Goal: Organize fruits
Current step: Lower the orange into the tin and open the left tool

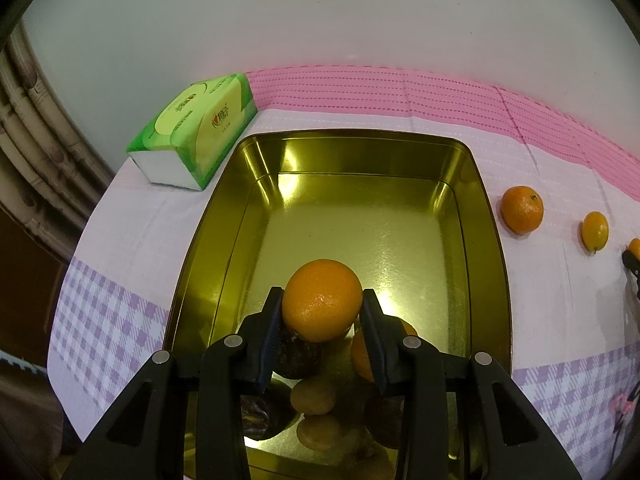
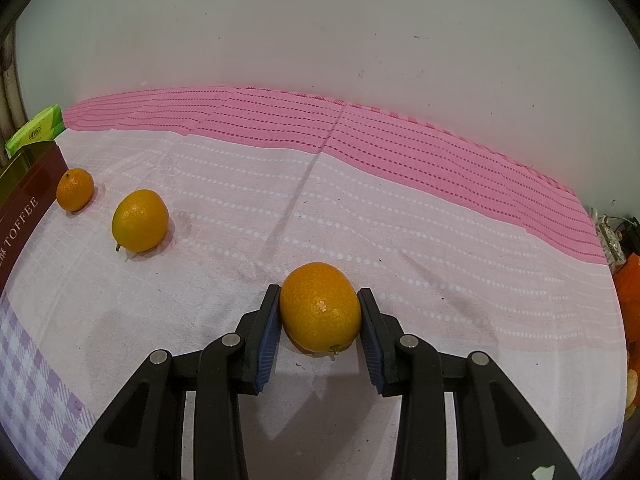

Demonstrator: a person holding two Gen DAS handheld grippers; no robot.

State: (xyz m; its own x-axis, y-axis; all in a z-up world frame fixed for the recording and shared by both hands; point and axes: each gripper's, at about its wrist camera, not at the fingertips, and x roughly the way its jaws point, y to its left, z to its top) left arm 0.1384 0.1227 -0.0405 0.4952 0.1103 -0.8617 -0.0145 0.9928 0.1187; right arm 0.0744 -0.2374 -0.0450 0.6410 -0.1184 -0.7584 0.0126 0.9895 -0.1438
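My left gripper (image 1: 322, 304) is shut on an orange (image 1: 322, 300) and holds it above the near end of a gold tin box (image 1: 476, 184). Several fruits lie under it in the tin: dark round ones (image 1: 296, 354), a brownish one (image 1: 313, 396) and another orange (image 1: 362, 354). My right gripper (image 2: 320, 312) is shut on an orange (image 2: 320, 307) that sits on the tablecloth. Two more oranges lie on the cloth, seen in the left wrist view (image 1: 522, 209) (image 1: 595, 230) and in the right wrist view (image 2: 75, 189) (image 2: 140, 220).
A green tissue pack (image 1: 196, 128) lies left of the tin by the wall. The tin's dark red side reading TOFFEE (image 2: 24, 208) is at the right wrist view's left edge. The pink and white cloth (image 2: 360, 208) ends at the wall. Clutter (image 2: 624, 264) sits past the table's right edge.
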